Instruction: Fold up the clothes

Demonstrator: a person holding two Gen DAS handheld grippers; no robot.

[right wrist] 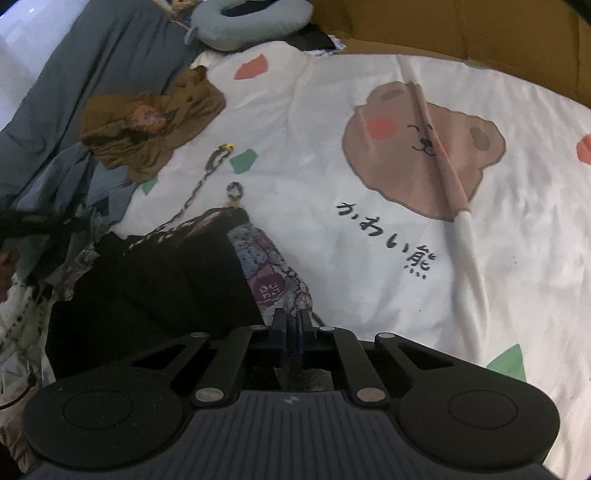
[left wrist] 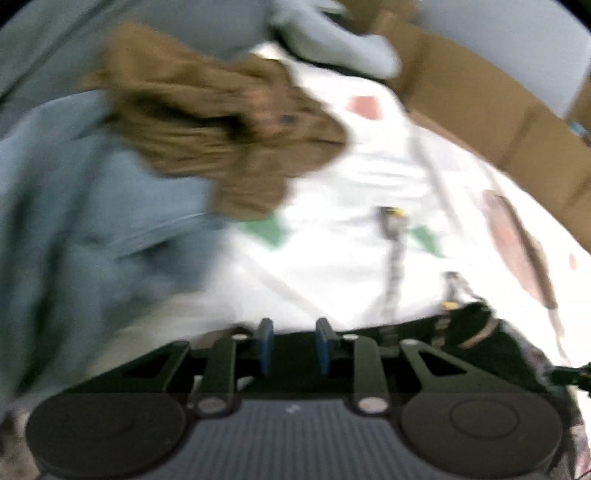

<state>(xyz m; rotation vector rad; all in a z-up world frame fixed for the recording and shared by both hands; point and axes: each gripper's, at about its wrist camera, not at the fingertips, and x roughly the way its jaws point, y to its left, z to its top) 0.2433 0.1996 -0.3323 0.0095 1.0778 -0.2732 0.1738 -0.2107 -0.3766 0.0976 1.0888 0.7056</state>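
pinching the patterned edge of a dark garment point(right wrist: 155, 291), the right gripper point(right wrist: 291, 328) is clamped shut on the cloth at the near side of a bear-print bedsheet point(right wrist: 369, 258). the left gripper point(left wrist: 293, 345) hangs part open, empty, above the same garment. folding looks barely begun; a crumpled brown top point(right wrist: 147, 125) waits further off. wide bare sheet lies to the right for spreading.

white bear-print bedsheet point(right wrist: 369, 258), brown headboard point(right wrist: 424, 26) behind, grey blanket point(right wrist: 92, 62), blue neck pillow point(right wrist: 255, 22).
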